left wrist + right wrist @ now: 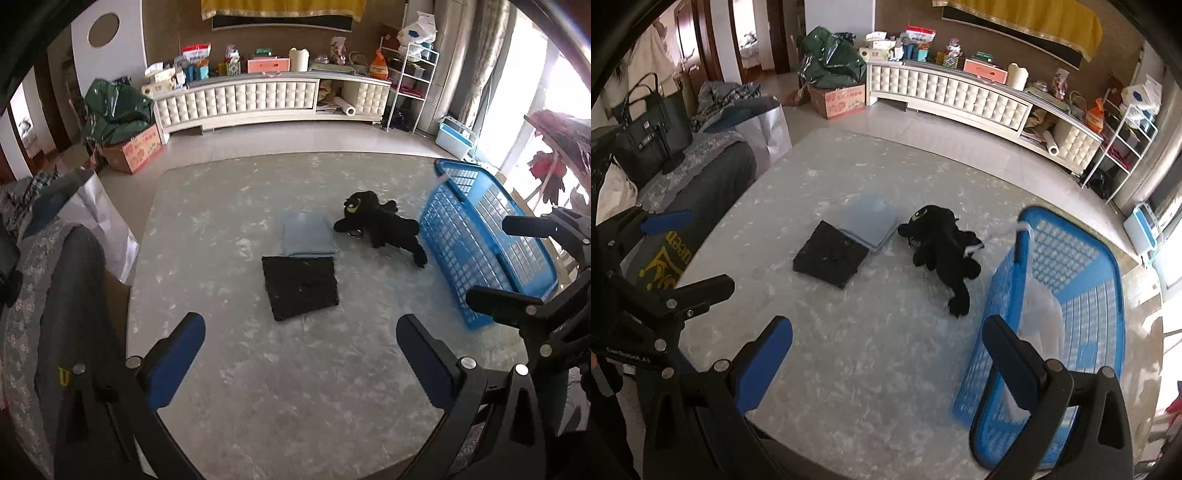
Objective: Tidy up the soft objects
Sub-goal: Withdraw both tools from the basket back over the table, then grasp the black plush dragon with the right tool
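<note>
- Lying on the pale mat [258, 369] just beside the blue basket [480, 236], the black plush toy [384, 225] had not been put away.
- Just beyond the toy from the basket sat a folded light-blue cloth [308, 238], with a folded black cloth [301, 286] touching its near edge; both were neatly squared but outside the basket.
- The basket held only something pale and white [1043, 314], which I could not identify, so most of the sorting looked undone.
- The left gripper [299, 354] hovered above the mat, well short of the cloths, jaws wide apart and empty.
- The right gripper [886, 362] hung beside the basket's near wall, jaws likewise spread, holding nothing.
</note>
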Motion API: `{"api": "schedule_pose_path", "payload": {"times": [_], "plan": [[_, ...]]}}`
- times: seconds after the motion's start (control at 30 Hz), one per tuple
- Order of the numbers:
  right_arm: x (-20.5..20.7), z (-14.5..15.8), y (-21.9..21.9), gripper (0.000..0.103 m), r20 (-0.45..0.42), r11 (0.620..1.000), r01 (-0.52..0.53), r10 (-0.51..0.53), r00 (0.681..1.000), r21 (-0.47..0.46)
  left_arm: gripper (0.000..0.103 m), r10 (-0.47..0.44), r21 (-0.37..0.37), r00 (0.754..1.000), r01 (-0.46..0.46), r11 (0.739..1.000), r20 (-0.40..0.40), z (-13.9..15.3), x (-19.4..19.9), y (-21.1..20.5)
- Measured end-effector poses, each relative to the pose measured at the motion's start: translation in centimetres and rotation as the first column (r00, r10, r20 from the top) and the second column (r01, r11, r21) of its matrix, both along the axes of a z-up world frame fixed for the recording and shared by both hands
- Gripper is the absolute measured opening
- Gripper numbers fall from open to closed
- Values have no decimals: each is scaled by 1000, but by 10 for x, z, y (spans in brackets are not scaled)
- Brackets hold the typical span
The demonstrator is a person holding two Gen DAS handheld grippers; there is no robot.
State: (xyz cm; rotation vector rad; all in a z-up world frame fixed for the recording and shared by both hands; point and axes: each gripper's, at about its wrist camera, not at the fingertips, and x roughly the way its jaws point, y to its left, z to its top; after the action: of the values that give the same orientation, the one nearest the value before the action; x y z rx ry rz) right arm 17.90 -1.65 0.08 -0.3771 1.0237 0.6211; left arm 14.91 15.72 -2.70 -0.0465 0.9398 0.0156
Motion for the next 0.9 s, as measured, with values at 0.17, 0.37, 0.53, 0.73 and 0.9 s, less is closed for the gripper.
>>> {"api": "schedule_pose_path", "payload": {"times": [0.17,0.37,0.53,0.73,0.9], "plan": [[23,-15,20,103,-28,998,-38,36,999,-55,103,25,-53,999,-27,998,-27,-17,23,19],[53,-39,40,103,-90,991,-70,61,994,-110,103,7,-57,996,-12,998,-87,-42,54,32],[76,-53,52,103,-110,985,-72,55,992,-159,103,11,-95,993,-22,995,-120,-61,76,39],[97,-69,66,103,-135,976,-85,58,989,-203,103,29,-139,992,-46,989,-125,-77,91,49],[113,-86,74,103,-164,967,-97,58,985,-236,103,42,-210,992,-66,976,-117,-89,98,58]]}}
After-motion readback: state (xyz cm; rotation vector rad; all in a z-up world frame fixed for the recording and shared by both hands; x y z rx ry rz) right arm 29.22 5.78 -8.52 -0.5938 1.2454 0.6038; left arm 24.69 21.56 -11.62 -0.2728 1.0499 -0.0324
